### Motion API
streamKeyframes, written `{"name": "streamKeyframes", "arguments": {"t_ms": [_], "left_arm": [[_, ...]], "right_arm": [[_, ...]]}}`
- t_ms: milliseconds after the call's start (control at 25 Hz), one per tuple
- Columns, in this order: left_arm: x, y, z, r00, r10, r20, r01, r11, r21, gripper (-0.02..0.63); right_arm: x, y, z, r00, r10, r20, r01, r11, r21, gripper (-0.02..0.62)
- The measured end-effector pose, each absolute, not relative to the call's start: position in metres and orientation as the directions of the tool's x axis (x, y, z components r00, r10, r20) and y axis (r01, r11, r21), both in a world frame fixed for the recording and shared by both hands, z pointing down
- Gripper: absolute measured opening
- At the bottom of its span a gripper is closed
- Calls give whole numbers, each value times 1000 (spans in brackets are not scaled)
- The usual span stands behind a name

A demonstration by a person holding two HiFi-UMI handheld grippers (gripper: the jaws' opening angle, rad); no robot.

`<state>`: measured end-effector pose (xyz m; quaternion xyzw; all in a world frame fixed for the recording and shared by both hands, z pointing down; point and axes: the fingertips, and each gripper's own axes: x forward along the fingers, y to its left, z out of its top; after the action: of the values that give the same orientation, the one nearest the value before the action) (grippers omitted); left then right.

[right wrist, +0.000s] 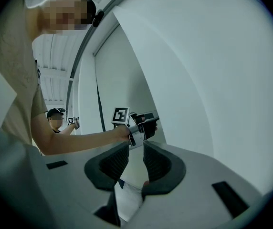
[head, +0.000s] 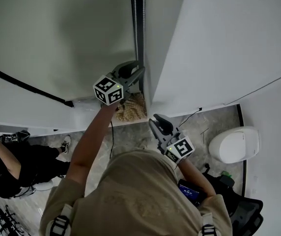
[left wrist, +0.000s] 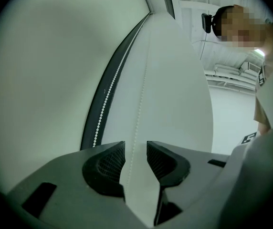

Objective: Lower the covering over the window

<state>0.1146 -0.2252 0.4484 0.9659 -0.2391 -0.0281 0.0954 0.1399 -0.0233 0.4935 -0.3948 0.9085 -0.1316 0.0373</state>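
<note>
The covering (head: 57, 33) looks like the big flat grey sheet that fills the upper left of the head view. Its bead chain (head: 139, 14) hangs at the top middle, in the corner between the sheet and the white wall (head: 219, 43).

The left hand-held gripper (head: 139, 73) is held up at that corner. In the left gripper view its jaws stand apart (left wrist: 136, 154). One thin strand of the bead chain (left wrist: 140, 94) runs down into the gap between them, but the pads do not squeeze it. A second strand (left wrist: 105, 104) hangs further left, along the dark strip.

The right hand-held gripper (head: 155, 119) waits lower, near the middle of the head view. Its jaws are a little apart (right wrist: 136, 156) and hold nothing.

I think the chain is light, floppy and a bit slippery, because the beads are tiny and round. The best place to hold is one strand, pinched firmly between the pads. A slow, straight pull down should be enough. The sheet looks soft and light, so grabbing it could crease it. I cannot tell which strand lowers it.
</note>
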Motion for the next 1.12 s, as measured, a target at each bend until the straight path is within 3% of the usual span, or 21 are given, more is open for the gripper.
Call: {"name": "streamKeyframes", "arguments": {"t_ms": [240, 360, 600, 880, 1120], "left_arm": [[122, -236, 448, 878, -479, -14, -471, -868, 158, 133], [121, -237, 445, 878, -478, -8, -474, -872, 125, 41], [111, -237, 449, 901, -434, 3, -432, -897, 100, 29], [103, -197, 453, 943, -323, 78, -325, -946, 12, 26], [67, -193, 467, 974, -217, 57, -218, -976, 16, 25]], "right_arm": [[141, -26, 495, -683, -730, 12, -706, 656, -266, 81], [134, -25, 493, -682, -730, 36, -712, 653, -258, 81], [109, -44, 496, -653, -756, 53, -740, 622, -256, 81], [88, -62, 448, -505, -861, -57, -840, 506, -196, 81], [57, -105, 439, -366, -925, -100, -914, 377, -147, 81]]}}
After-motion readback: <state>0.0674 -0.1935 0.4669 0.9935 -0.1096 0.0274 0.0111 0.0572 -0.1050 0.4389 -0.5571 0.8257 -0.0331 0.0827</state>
